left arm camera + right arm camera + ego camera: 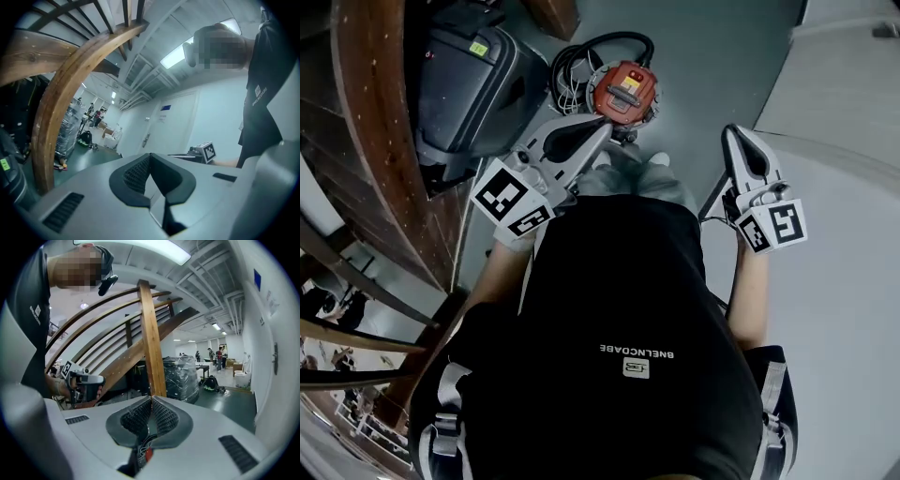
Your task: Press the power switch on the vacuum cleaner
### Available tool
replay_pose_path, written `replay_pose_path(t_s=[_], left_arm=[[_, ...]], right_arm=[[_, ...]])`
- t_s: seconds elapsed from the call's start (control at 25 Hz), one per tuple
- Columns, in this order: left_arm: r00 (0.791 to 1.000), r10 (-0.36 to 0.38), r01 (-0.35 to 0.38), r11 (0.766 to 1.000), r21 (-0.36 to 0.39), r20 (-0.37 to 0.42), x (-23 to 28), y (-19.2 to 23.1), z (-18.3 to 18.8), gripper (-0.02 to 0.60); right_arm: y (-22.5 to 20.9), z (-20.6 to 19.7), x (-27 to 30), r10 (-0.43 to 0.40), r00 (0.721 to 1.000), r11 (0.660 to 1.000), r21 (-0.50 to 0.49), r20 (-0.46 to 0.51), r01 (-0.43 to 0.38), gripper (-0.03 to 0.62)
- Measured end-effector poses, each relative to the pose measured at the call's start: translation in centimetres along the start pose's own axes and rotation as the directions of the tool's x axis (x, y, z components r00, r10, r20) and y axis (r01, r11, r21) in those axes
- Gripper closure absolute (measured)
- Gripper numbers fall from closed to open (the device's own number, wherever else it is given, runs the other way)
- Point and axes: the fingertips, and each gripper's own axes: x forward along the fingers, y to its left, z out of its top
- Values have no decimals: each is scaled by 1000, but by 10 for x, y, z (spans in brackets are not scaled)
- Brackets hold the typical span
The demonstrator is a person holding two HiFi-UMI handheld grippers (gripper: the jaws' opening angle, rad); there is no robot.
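Note:
The vacuum cleaner (623, 91) stands on the floor ahead of me, a round drum with a red top, a yellow label and a black hose (602, 44) coiled behind it. My left gripper (602, 127) is shut and empty, its tip just short of the drum's near edge. To the right, my right gripper (733, 132) is held apart from the vacuum, shut with nothing in it. Both gripper views look up into the room and do not show the vacuum. The left gripper (150, 155) and the right gripper (151, 398) each show their pads (136, 172) pressed together.
A curved wooden stair rail (367, 122) and a dark grey case (467, 82) stand at my left. A white wall (844, 103) rises at the right. A wooden post (151, 343), a wrapped pallet (180, 377) and distant people (219, 357) are across the green floor.

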Motion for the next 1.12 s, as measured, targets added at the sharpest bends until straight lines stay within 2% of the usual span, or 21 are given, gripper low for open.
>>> replay_pose_path(t_s=[0.2, 0.4, 0.64, 0.8, 0.96, 1.12], left_arm=[[991, 129, -129, 991, -26, 21, -7, 29, 2, 566], [968, 250, -249, 968, -30, 32, -2, 50, 4, 566], [910, 414, -411, 907, -91, 19, -3, 76, -11, 566], [871, 492, -490, 864, -113, -9, -3, 92, -26, 566], [822, 567, -569, 813, -125, -54, -4, 101, -49, 566], [790, 605, -612, 778, -139, -95, -10, 107, -69, 566]], right_arm=[[-18, -6, 59, 112, 985, 990, -71, -134, -123, 565], [-37, -24, 108, 214, 943, 965, -92, -255, -244, 565], [-60, -71, 177, 291, 856, 926, -100, -428, -365, 565], [-68, -110, 215, 311, 794, 899, -111, -522, -425, 565], [-71, -160, 245, 337, 716, 864, -101, -611, -493, 565], [-72, -208, 270, 340, 650, 837, -96, -680, -539, 565]])
